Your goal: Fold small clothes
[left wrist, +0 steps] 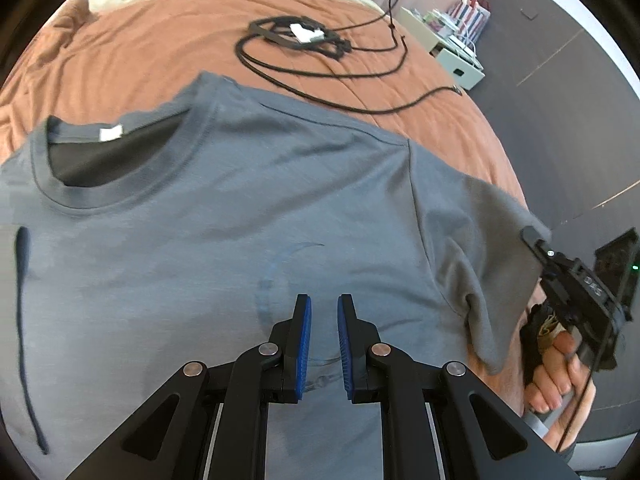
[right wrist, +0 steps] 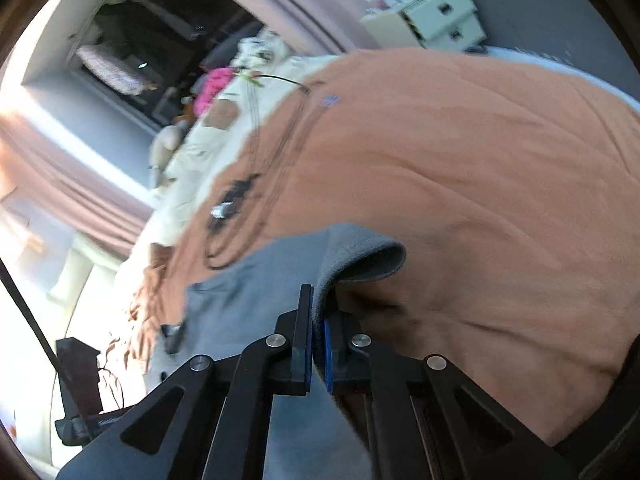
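A grey T-shirt lies front up on the rust-orange bedspread, its collar toward the upper left. My left gripper hovers over the chest. Its blue pads stand a narrow gap apart and nothing is between them. At the bed's right side, a hand holds my right gripper at the hem of the sleeve. In the right wrist view the right gripper is shut on the grey sleeve edge, which curls up over the jaws. The rest of the shirt lies to its left.
Coiled black cables with a white adapter lie on the bedspread beyond the shirt, also seen as cables. A white drawer unit and a striped bag stand on the dark floor beside the bed. The bed's edge runs just past the sleeve.
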`<action>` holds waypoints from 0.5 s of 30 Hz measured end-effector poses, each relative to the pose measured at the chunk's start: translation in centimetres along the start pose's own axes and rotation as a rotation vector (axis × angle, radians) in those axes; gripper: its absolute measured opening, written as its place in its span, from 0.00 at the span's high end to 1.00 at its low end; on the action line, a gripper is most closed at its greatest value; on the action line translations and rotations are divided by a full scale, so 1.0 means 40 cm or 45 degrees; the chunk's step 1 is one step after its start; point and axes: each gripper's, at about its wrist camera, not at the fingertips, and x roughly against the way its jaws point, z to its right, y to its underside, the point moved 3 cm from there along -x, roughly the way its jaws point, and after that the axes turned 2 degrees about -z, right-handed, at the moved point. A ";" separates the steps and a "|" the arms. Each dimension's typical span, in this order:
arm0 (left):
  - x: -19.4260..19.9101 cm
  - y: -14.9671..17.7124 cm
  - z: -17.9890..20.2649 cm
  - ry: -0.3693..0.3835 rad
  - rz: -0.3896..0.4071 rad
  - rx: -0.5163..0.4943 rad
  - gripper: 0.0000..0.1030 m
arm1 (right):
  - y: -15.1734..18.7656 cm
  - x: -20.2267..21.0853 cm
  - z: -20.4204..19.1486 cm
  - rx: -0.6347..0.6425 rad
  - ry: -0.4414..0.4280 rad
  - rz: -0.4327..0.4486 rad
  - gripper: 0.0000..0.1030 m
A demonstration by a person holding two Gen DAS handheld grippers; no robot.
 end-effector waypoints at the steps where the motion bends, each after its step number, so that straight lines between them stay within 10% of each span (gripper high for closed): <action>1: 0.007 -0.001 -0.003 -0.004 0.004 -0.002 0.86 | 0.007 0.005 -0.022 0.025 -0.011 0.004 0.99; 15: 0.062 0.003 -0.071 -0.027 0.023 0.024 0.86 | 0.105 -0.007 -0.177 0.275 -0.120 -0.089 0.99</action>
